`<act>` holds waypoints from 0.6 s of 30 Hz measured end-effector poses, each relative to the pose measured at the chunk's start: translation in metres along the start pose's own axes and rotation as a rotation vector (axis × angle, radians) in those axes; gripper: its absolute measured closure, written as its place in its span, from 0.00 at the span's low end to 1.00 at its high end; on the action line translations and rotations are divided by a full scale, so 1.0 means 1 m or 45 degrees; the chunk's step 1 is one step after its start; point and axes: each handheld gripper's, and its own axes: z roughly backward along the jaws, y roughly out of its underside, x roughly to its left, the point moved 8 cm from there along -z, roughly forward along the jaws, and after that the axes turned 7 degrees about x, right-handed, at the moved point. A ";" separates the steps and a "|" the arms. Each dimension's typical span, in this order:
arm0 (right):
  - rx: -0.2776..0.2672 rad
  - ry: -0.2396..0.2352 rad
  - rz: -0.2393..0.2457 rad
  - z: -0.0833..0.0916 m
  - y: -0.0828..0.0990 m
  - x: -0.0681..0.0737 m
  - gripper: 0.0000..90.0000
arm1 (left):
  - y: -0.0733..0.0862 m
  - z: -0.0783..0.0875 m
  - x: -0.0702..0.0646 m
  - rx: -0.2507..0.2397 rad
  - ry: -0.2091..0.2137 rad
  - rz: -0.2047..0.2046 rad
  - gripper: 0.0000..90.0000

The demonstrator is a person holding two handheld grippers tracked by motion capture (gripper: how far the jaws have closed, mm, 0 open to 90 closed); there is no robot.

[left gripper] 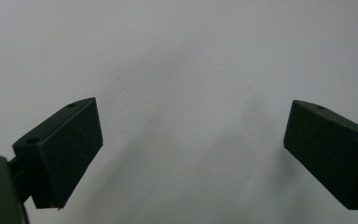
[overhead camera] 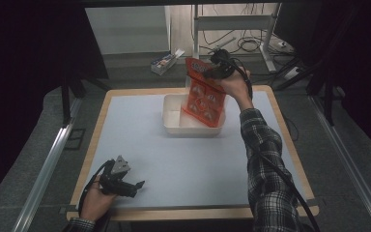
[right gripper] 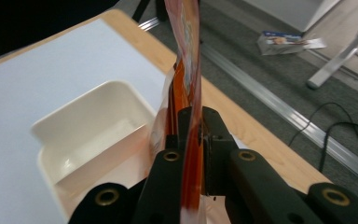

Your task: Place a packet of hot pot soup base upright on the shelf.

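An orange snack bag (overhead camera: 204, 95) hangs upright with its lower end inside a white bin (overhead camera: 174, 121) at the far middle of the table. My right gripper (overhead camera: 211, 71) is shut on the bag's top edge, above the bin's right side. In the right gripper view the orange bag (right gripper: 189, 70) runs edge-on between the pressed jaws of the right gripper (right gripper: 196, 135), with the white bin (right gripper: 93, 126) below to the left. My left gripper (overhead camera: 137, 185) rests low at the near left of the table, open, its pads (left gripper: 70, 154) wide apart over bare pale surface.
The table has a pale blue mat (overhead camera: 183, 164) with a wooden rim (overhead camera: 96, 125). Beyond the far edge, a small box (overhead camera: 164, 62) lies on the floor, with cables (overhead camera: 244, 43) and desk legs (overhead camera: 268, 46). A metal rail (overhead camera: 43, 169) runs along the left.
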 end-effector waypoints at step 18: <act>-0.070 0.145 -0.166 0.004 0.003 -0.031 0.60 | 0.000 0.000 0.000 0.004 -0.001 -0.002 0.05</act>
